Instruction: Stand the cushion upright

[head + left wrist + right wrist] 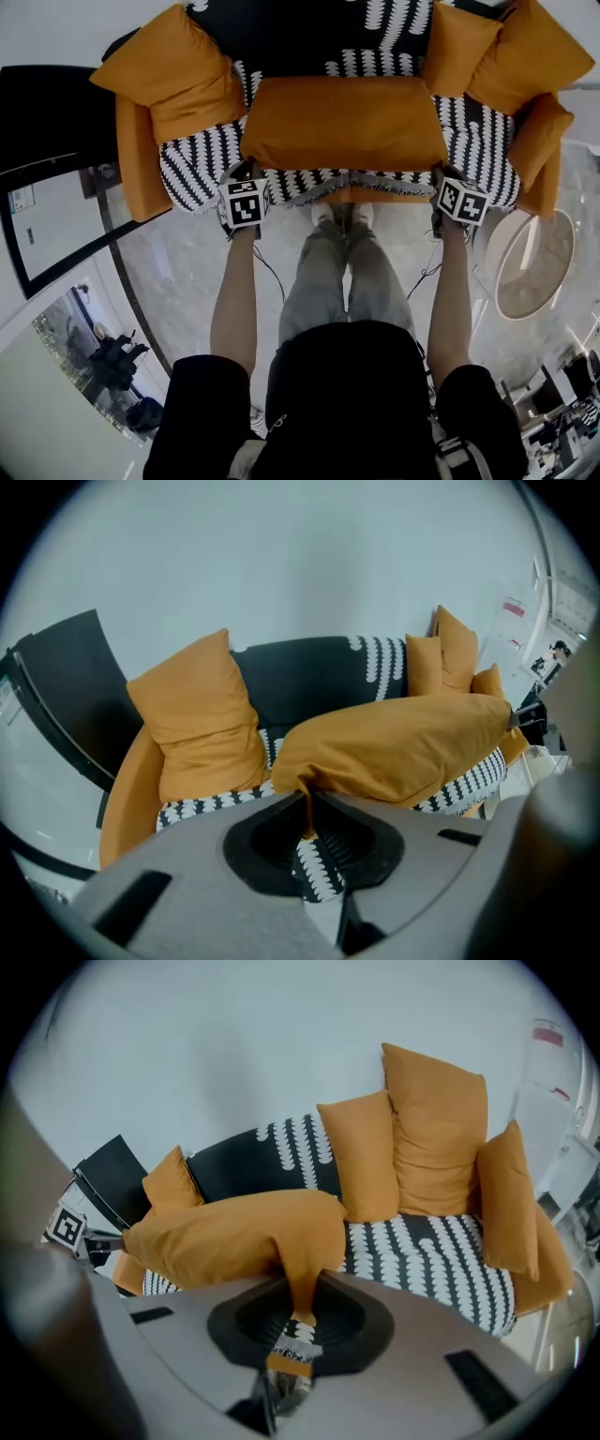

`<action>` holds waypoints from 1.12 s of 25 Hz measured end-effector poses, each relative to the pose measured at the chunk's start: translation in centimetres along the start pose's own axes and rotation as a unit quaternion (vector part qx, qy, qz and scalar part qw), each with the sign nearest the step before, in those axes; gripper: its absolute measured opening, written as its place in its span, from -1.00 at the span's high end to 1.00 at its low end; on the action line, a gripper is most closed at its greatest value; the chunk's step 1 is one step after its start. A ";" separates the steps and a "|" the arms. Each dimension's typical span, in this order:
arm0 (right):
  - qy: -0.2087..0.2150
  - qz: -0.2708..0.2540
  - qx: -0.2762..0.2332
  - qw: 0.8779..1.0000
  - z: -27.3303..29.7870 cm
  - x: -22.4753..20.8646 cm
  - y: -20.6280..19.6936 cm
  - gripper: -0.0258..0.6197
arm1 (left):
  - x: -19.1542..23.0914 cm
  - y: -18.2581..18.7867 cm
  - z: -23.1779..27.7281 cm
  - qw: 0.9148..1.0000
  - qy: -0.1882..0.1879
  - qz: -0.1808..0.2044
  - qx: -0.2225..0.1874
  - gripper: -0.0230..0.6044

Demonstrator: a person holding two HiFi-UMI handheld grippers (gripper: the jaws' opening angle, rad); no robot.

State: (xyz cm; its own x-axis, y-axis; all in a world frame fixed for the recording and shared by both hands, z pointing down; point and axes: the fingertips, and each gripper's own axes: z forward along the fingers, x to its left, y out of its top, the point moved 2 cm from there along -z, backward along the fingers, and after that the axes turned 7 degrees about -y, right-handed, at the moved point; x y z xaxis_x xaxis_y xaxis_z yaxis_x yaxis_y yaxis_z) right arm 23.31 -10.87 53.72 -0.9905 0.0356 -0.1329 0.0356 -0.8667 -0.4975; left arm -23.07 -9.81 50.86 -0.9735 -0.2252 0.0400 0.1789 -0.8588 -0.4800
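Large rectangular orange fabric cushion (342, 122) — near corners clamped in left tongs (307, 803) and right tongs (302, 1302); held flat, not yet stood upright.

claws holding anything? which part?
Yes, the orange cushion. The left claw pinches its near left corner and the right claw pinches its near right corner.

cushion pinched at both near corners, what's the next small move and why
Probably lift both corners higher and tip the cushion toward the backrest. The left gripper and right gripper each have their jaws closed on a near corner. The cushion lies roughly flat over the sofa seat, so raising the near edge should pivot it onto its far edge.
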 end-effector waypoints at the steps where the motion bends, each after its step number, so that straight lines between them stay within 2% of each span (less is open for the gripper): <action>1: 0.001 0.002 -0.006 1.000 0.1 0.1 1.0 0.77 | 0.3 1.1 0.0 1.000 -0.002 0.002 -0.006 0.81; 5: 0.002 0.008 -0.028 1.000 0.8 0.1 4.8 0.76 | 1.2 4.9 0.4 1.000 -0.008 0.005 -0.025 0.81; 9: -0.004 0.005 -0.070 0.998 1.5 0.0 10.2 0.76 | 2.3 9.9 1.1 0.998 -0.009 0.007 -0.057 0.81; 13: -0.022 0.001 -0.093 0.995 2.5 -0.2 14.9 0.76 | 3.3 14.7 1.9 0.997 -0.008 0.019 -0.080 0.81; 18: -0.034 0.017 -0.108 0.993 3.7 -0.3 19.5 0.75 | 4.7 18.8 2.7 0.995 -0.015 -0.001 -0.096 0.81; 20: -0.035 0.044 -0.121 0.991 3.7 -0.4 20.8 0.72 | 5.4 20.1 2.6 0.995 -0.012 -0.004 -0.100 0.81; 22: -0.022 0.111 -0.143 0.983 3.5 -1.0 21.7 0.68 | 5.9 21.4 2.4 0.993 -0.012 -0.013 -0.114 0.81; 25: 0.019 0.235 -0.187 0.954 2.7 -1.5 23.8 0.62 | 6.5 24.5 1.3 0.986 -0.028 -0.044 -0.159 0.81; 26: 0.028 0.248 -0.196 0.948 2.4 -1.3 24.7 0.57 | 6.3 25.6 0.7 0.984 -0.033 -0.040 -0.170 0.81; 28: 0.029 0.222 -0.202 0.953 1.7 -0.4 25.6 0.54 | 5.5 27.3 -0.4 0.982 -0.033 -0.010 -0.186 0.81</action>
State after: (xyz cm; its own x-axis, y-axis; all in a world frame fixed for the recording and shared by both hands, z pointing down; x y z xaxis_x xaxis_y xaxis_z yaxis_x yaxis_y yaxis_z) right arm 24.36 -33.93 42.48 -0.8573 -0.2531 -0.4484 0.5097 -0.5402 -0.6696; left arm -23.56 -34.29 37.60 -0.9626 -0.2503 0.1037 0.0835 -0.6380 -0.7655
